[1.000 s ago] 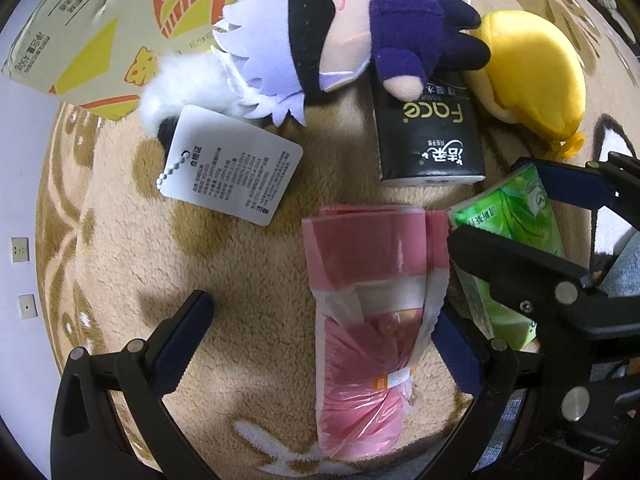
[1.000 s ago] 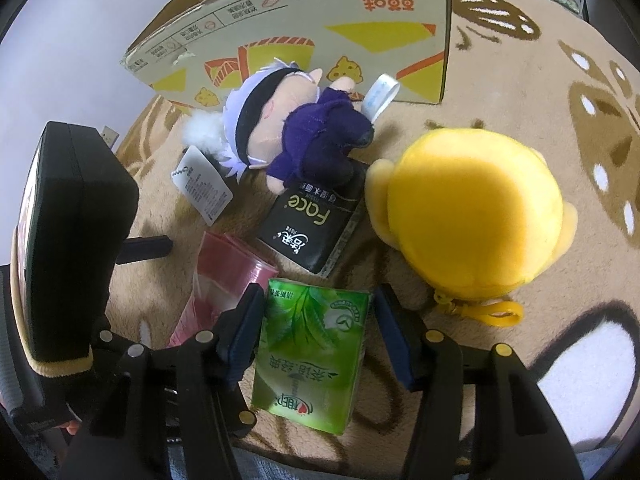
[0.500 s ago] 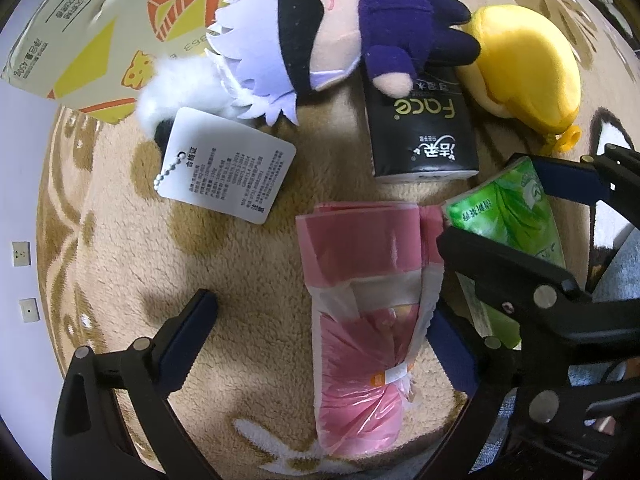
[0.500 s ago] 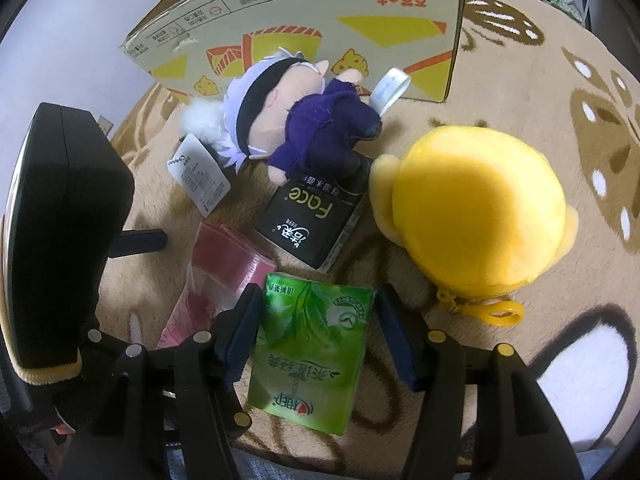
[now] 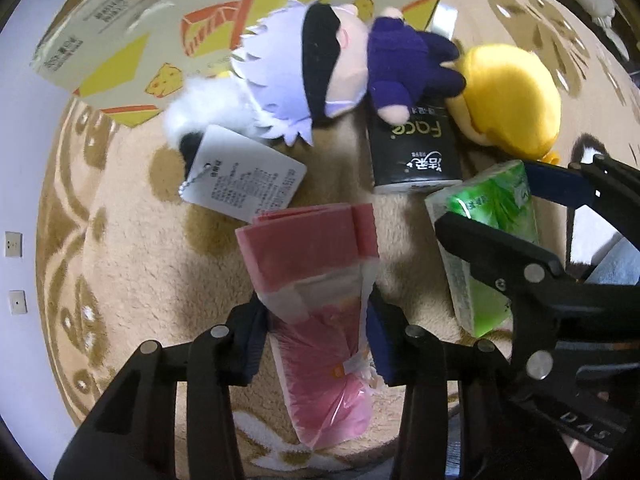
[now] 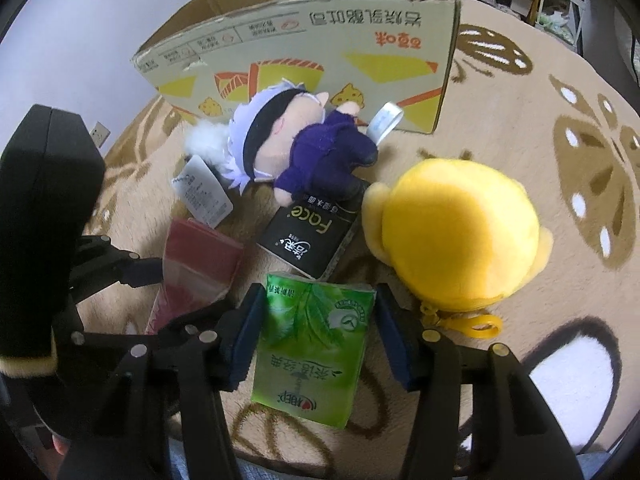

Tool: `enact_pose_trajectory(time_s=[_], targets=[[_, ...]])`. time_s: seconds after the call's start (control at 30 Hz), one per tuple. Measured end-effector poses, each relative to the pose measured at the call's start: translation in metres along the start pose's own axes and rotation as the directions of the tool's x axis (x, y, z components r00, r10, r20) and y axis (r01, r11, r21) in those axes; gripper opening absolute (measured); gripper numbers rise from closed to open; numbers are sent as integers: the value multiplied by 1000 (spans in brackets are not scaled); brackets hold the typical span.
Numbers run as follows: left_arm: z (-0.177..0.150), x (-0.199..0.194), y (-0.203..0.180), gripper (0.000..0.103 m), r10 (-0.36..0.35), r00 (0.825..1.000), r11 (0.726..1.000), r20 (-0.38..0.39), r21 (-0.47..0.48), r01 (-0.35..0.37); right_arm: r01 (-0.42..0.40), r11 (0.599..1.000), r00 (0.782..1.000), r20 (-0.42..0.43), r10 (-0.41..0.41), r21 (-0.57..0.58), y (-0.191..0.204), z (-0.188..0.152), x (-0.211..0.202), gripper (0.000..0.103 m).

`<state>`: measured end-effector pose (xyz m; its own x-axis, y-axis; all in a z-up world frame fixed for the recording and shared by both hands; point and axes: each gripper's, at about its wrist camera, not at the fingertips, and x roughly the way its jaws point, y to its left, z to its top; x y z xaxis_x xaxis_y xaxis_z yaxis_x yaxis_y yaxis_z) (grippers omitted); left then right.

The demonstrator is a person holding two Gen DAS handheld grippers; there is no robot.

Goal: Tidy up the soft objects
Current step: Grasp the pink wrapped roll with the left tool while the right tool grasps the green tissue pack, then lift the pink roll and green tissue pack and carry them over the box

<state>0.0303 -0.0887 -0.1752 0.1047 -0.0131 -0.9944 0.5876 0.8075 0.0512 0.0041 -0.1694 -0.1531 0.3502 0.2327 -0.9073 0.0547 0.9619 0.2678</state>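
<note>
Your left gripper [image 5: 316, 334] is closing, pads against the pink plastic-wrapped soft pack [image 5: 316, 300] on the beige rug [image 5: 132, 264]. Your right gripper [image 6: 316, 334] is closing around the green tissue pack [image 6: 312, 344]. Open rug at right; the cardboard box [image 6: 320, 52] stands far, contents hidden.

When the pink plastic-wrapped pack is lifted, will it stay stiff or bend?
The pink pack will probably sag at its free ends: the left gripper is closing around its middle only. Its glossy, wrinkled wrap may slip. It looks light.
</note>
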Motion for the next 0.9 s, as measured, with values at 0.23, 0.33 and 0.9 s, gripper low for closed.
enact_pose_trajectory(time_s=[0.23,0.33,0.9], targets=[[-4,-23,0,42,17,998,1000,59,-19,-16,-13,1000,998,60,14,-5,-4,4,-22,57],[-4,-36,3,41,29,996,999,83,-31,-26,-22,1000,996,84,22,3,-9,8,-31,57],[-10,-105,37,40,121,948,988,294,-130,-85,-42,999,966,254,37,15,-15,18,-75,57]])
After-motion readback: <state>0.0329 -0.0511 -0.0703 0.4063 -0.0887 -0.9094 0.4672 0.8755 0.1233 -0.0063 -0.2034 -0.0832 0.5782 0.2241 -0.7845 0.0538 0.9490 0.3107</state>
